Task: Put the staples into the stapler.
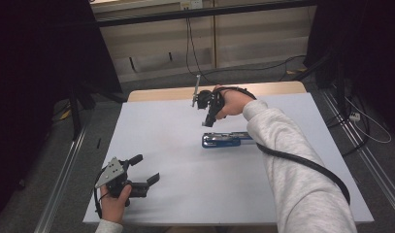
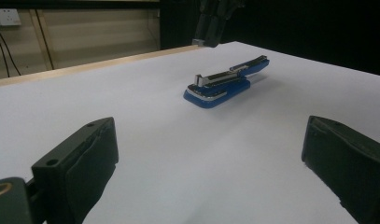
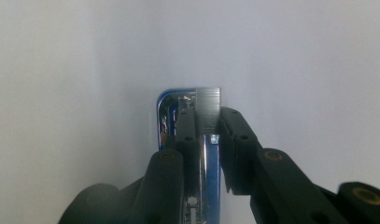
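A blue stapler (image 1: 222, 140) lies on the white table (image 1: 161, 145), right of centre, its top arm lifted off the base (image 2: 225, 81). Just above its near-left end hangs my right gripper (image 1: 208, 121), pointing down. Its jaws are shut on a short grey strip of staples (image 3: 209, 106), and in the right gripper view the stapler's blue nose (image 3: 165, 116) lies directly under them. My left gripper (image 1: 142, 171) rests low at the table's front left, open with nothing between its fingers (image 2: 85, 163). It faces the stapler from a distance.
A wooden strip (image 1: 156, 92) edges the table's far side. Behind it are a pale wall with hanging cables (image 1: 190, 43) and dark curtains on both sides. Metal rails (image 1: 64, 165) run along the floor beside the table. My right gripper's cable (image 1: 306, 165) crosses the sleeve.
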Available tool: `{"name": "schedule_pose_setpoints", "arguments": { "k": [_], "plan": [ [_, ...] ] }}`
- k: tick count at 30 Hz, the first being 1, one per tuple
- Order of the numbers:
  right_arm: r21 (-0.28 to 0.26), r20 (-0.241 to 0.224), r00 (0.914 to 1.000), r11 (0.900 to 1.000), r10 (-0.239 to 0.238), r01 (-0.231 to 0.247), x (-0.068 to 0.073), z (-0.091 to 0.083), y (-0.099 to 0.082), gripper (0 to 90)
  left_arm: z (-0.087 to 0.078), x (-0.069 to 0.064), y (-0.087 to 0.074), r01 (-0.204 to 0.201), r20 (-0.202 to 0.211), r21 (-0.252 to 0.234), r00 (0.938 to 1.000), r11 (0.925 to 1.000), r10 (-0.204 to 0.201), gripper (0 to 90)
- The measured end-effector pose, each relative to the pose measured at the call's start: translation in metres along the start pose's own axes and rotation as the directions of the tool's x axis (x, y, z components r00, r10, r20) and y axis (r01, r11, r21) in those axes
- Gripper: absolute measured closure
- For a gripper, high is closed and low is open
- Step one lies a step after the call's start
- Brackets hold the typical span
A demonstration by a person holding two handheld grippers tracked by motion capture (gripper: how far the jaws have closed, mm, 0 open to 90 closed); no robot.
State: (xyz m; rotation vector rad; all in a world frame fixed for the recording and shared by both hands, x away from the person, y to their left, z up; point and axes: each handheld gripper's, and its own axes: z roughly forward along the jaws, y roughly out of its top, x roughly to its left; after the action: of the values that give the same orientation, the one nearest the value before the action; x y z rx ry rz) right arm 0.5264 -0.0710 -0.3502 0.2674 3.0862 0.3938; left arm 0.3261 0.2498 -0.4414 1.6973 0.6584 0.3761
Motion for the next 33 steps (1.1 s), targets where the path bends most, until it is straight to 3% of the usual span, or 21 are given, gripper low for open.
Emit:
{"name": "schedule_pose_setpoints", "arguments": {
  "k": [12,33],
  "plan": [
    [-0.016,-0.010,0.9999,0.9999,0.003,-0.003,0.001,0.011,-0.006,78.3,0.000,0.000,0.000,-0.007,0.000,0.006,1.0000,1.0000,0.007,3.8],
    [0.005,-0.030,0.9996,1.0000,0.004,-0.004,0.006,0.029,-0.013,78.3,0.000,0.000,0.000,-0.012,-0.001,0.009,0.9999,0.9999,0.012,3.9]
  ]
}}
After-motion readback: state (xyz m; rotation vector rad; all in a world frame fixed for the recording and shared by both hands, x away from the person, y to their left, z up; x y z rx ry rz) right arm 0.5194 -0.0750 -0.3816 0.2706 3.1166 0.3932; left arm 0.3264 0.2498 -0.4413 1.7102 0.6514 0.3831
